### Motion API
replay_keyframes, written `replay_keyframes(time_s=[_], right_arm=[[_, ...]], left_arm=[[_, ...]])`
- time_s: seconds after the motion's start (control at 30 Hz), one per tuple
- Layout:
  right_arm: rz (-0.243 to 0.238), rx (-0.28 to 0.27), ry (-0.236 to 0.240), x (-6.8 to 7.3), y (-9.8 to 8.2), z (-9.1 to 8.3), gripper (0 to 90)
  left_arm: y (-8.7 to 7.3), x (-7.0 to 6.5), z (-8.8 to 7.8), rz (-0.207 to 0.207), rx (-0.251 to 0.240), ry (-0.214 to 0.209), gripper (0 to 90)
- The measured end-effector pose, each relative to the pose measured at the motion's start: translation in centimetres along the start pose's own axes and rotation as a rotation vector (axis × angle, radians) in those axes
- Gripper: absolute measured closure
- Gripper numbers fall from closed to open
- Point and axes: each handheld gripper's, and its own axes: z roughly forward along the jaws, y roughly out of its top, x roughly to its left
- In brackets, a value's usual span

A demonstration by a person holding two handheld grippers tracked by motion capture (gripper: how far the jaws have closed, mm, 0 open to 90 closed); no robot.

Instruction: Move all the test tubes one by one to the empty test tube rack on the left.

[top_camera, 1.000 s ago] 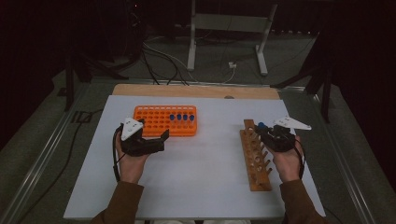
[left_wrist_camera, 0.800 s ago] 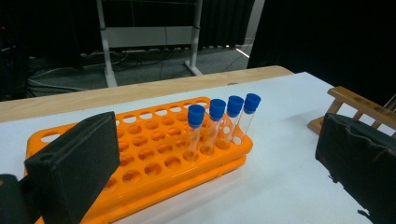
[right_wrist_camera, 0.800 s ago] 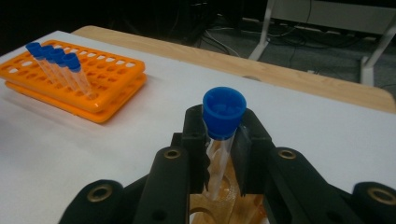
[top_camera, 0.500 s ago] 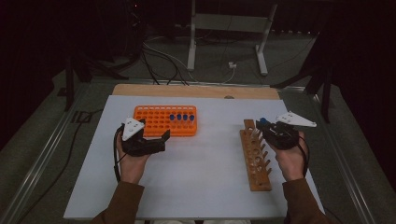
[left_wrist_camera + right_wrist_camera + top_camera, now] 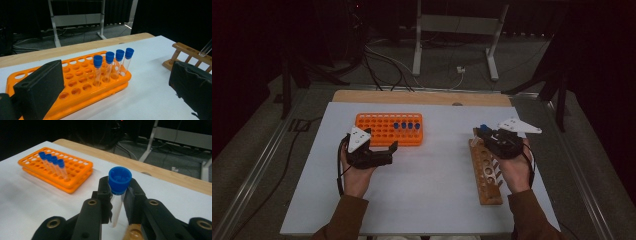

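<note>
My right gripper (image 5: 119,197) pinches a clear plastic test tube (image 5: 117,212) just under its ribbed blue screw cap (image 5: 120,179); the black fingers (image 5: 103,195) press on the tube's smooth round wall from both sides, and the tube stands upright between them. In the high view that tube, marked by its blue cap (image 5: 483,128), hangs just above the far end of the wooden rack (image 5: 487,172), a long, narrow strip of varnished brown wood with round holes along its top and turned pegs down its side. My right hand (image 5: 516,172) lies over the rack's right edge.

My left gripper (image 5: 384,151) rests well to the left of the wooden rack, near the front edge of the orange rack (image 5: 382,129). Its fingers (image 5: 40,87) are spread wide, blocky and faced with matte black foam, with nothing between them.

The orange rack is a flat rectangular grid of glossy moulded plastic, pierced with rows of round wells. Four more capped tubes (image 5: 113,65) stand in a row at its end nearest the wooden rack, clear cylinders with the same blue caps.

Both racks sit on the pale, smooth white tabletop (image 5: 432,185), whose far rim is bare light wood.
</note>
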Motion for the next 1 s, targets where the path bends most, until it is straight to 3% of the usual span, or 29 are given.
replay_keyframes(time_s=[0.8,1.0], right_arm=[[-0.037,0.016,0.133,5.0,0.9,2.7,76.9],[-0.059,0.029,0.165,6.4,1.0,3.4,76.9]], left_arm=[[-0.1,-2.3,0.7,0.058,0.003,-0.053,0.9],[-0.2,-2.8,0.7,0.071,-0.012,-0.048,1.8]])
